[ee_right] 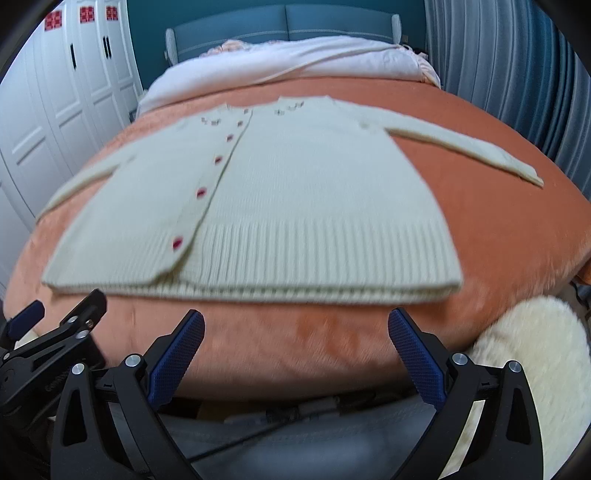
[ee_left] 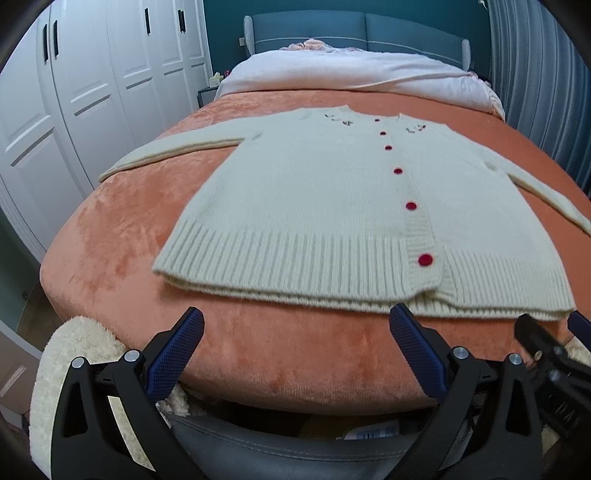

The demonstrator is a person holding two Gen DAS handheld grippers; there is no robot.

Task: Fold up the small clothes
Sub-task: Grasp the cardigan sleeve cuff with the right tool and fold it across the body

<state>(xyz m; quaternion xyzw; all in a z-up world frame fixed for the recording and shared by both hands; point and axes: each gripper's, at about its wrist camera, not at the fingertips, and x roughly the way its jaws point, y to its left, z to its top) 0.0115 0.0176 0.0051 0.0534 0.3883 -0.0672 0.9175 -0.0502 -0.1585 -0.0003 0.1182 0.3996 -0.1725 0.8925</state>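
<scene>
Hovering side by side, left gripper (ee_left: 295, 332) and right gripper (ee_right: 295, 332) both spread, empty, near ribbed hem of cream knit cardigan with red buttons (ee_left: 332, 192) flat on orange plush blanket (ee_left: 122, 236).

Both wrist views low at the bed's (ee_left: 110, 236) foot, facing its headboard (ee_right: 288, 26) — sharing the cardigan (ee_left: 314, 192).

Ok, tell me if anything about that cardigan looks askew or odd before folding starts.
Nothing stands out. The cardigan lies flat and buttoned on the blanket, sleeves spread to both sides. The left gripper and right gripper are open, short of the hem. The only small thing: the placket's bottom corner dips slightly below the hem.
</scene>
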